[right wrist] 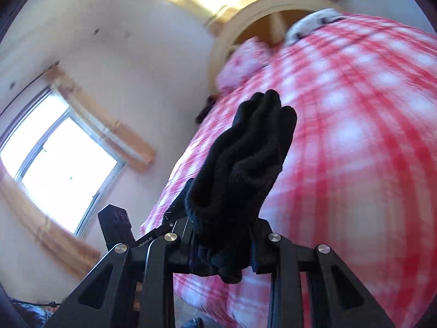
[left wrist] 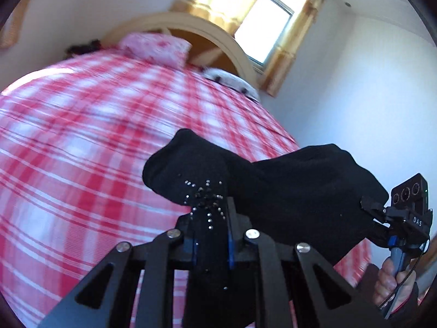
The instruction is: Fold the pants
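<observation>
Black pants [left wrist: 286,191] fill the lower centre of both views, bunched between the grippers above a red-and-white checked bedspread [left wrist: 82,136]. Left gripper [left wrist: 211,218]: jaws nearly together, pinching a studded fold of the cloth, which stretches right across the frame to the right gripper [left wrist: 374,210] at the lower right edge, held by a hand [left wrist: 393,281]. In the right wrist view the right gripper [right wrist: 226,235] clamps a thick wad that stands up past its fingers. Both fingertip pairs are buried in fabric. Motion blurs the bed, pink pillow [left wrist: 155,46] and headboard [left wrist: 191,24].
</observation>
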`<control>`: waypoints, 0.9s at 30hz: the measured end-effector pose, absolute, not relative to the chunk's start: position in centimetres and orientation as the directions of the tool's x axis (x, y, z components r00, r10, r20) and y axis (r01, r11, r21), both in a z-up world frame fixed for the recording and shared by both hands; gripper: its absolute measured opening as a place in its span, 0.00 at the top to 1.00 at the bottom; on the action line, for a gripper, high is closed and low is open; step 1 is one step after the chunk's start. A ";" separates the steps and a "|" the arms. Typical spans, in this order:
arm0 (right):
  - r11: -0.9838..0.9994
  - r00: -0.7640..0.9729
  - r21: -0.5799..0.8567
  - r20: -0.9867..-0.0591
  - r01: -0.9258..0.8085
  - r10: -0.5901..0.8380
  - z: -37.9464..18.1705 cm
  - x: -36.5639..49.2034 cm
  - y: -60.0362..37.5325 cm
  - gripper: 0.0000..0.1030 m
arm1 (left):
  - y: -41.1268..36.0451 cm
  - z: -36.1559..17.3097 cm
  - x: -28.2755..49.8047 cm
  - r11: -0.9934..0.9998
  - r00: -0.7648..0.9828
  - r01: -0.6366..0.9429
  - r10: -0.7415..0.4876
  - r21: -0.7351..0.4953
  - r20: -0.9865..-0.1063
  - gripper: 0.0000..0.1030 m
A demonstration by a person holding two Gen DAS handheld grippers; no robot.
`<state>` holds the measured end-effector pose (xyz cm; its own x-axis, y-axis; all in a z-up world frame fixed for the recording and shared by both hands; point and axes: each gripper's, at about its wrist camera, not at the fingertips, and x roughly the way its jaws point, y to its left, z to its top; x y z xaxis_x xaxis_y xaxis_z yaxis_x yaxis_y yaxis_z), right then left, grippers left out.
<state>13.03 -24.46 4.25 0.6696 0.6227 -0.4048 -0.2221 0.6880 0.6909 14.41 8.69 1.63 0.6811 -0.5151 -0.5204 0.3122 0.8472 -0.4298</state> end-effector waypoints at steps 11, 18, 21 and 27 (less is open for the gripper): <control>0.567 0.488 0.741 -0.368 -0.360 0.791 -0.4 26.2 -9.0 0.71 | 21.9 0.9 16.7 0.949 0.799 0.038 -0.216 -0.312 -0.561 0.85; 0.567 0.454 0.676 -0.366 -0.471 0.813 0.7 32.1 -3.4 0.71 | 24.5 1.1 19.8 0.969 0.835 -0.083 -0.061 -0.234 -0.547 0.85; 0.604 0.442 0.643 -0.421 -0.471 0.792 -1.6 35.3 -2.3 0.71 | 24.8 -0.6 21.9 0.974 0.826 -0.124 -0.004 -0.188 -0.564 0.85; 0.737 0.455 0.543 -0.579 -0.403 0.676 -9.1 38.8 -1.7 0.71 | 24.3 -6.2 25.3 0.978 0.741 -0.174 0.052 -0.117 -0.670 0.85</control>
<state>38.75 -1.68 -9.12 0.4550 0.6762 -0.5794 -0.4031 0.7366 0.5432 25.27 24.26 -6.25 0.7407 0.0517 -0.6698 -0.1742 0.9777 -0.1172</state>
